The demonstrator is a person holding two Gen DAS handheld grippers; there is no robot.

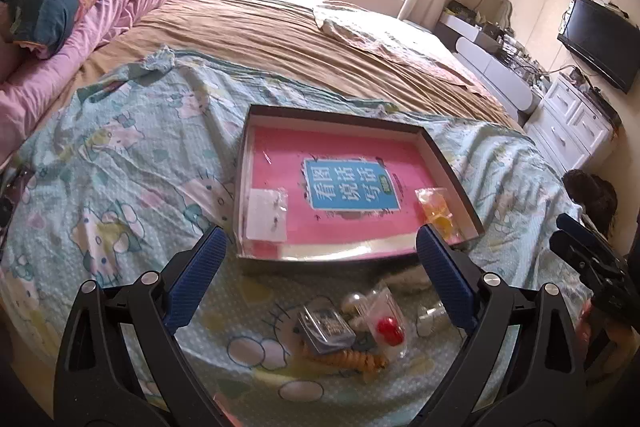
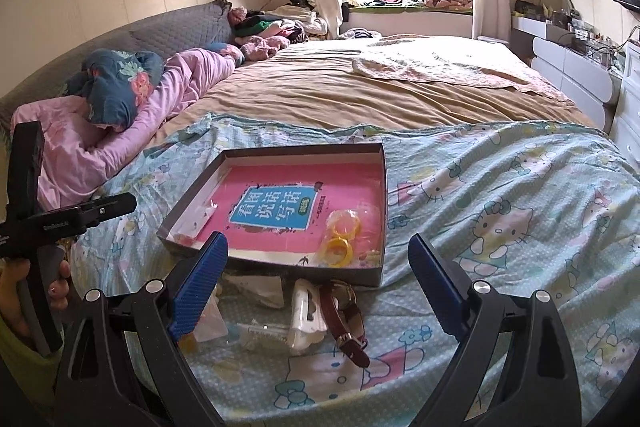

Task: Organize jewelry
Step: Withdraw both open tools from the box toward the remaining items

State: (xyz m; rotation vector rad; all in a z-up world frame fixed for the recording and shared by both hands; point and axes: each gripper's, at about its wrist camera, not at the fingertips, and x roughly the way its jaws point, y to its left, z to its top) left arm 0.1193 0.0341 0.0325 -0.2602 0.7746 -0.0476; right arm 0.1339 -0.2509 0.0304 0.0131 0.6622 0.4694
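A shallow dark box (image 1: 448,163) (image 2: 372,275) lined with a pink book lies on the bed. Inside it are a clear white bag (image 1: 267,214) (image 2: 198,219) at the left and a bag of yellow rings (image 1: 437,211) (image 2: 343,237) at the right. In front of the box lies a loose jewelry pile: a small bag with a red bead (image 1: 387,327), a silver packet (image 1: 326,327), an orange spiral piece (image 1: 352,361), and a brown-strap watch (image 2: 346,319) beside a white packet (image 2: 304,319). My left gripper (image 1: 322,269) is open above the pile. My right gripper (image 2: 318,269) is open above the watch.
The bed carries a light-blue cartoon sheet (image 2: 500,227), a tan blanket (image 1: 280,35) and pink bedding (image 1: 80,39) at the left. White drawers (image 1: 572,123) and a television (image 1: 600,39) stand at the right. The other gripper's handle shows at each view's edge (image 2: 60,223).
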